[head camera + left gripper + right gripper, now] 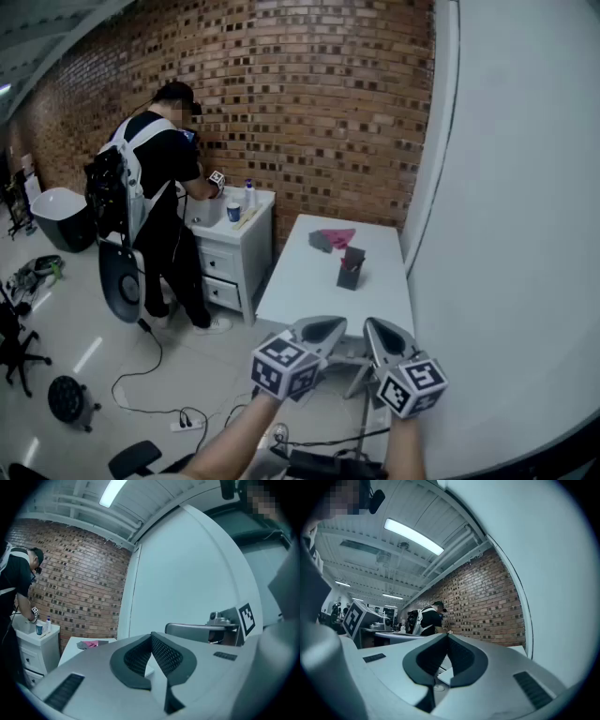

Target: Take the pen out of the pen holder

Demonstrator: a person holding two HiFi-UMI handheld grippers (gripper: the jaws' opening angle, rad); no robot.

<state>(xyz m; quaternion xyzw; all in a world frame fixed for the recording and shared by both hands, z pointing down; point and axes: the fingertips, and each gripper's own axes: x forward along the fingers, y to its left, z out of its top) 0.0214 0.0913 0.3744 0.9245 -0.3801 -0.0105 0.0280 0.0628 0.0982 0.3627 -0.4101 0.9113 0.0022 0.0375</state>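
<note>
Approach step: left tool and right tool, both closed and empty, hang well short of the pen holder. The pen is probably inside, so next reach in and open.

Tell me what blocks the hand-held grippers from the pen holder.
Nothing visible does. Only bare white table lies between the left hand-held gripper, the right hand-held gripper and the pen holder; the pink cloth lies beyond it.

I can read no words, numbers or brand names anywhere here. The only printed marks are the black-and-white square patterns on my left marker cube and my right marker cube, and they spell nothing. Any label on the distant bottle is too small to make out
</note>
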